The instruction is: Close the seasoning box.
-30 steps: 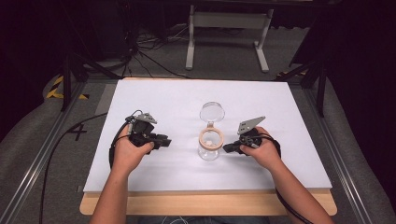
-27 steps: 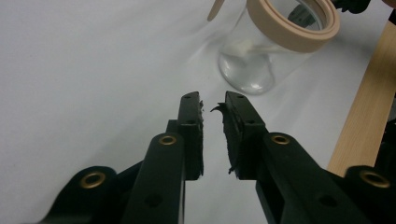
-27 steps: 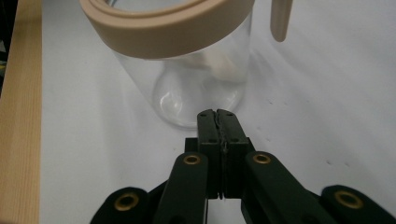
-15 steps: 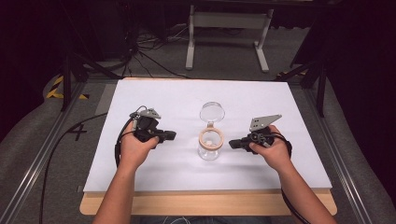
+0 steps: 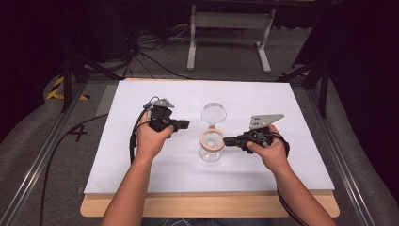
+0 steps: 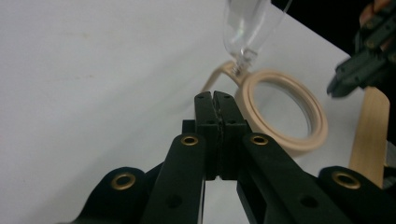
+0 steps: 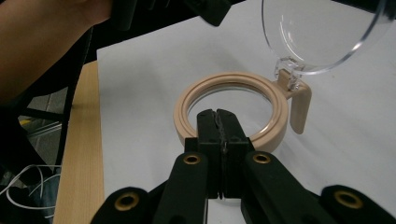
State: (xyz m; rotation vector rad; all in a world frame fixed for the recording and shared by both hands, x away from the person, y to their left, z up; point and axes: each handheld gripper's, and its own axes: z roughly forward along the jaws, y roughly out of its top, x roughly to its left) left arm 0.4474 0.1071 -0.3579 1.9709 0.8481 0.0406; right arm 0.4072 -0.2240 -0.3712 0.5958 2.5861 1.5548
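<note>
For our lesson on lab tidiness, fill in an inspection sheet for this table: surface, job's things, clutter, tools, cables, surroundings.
Surface: white sheet on a wooden table.
Job's things: clear glass jar with a beige rim, upright at the centre; its clear hinged lid stands open.
Clutter: nothing seen.
Tools: left tool shut on nothing, apart from the jar; its jaws have just been closing. Right tool shut on nothing, its tip close to the jar's rim.
Cables: a black cable trails off the table's left side; more on the floor behind.
Surroundings: dark room, grey stand beyond the table.
</note>
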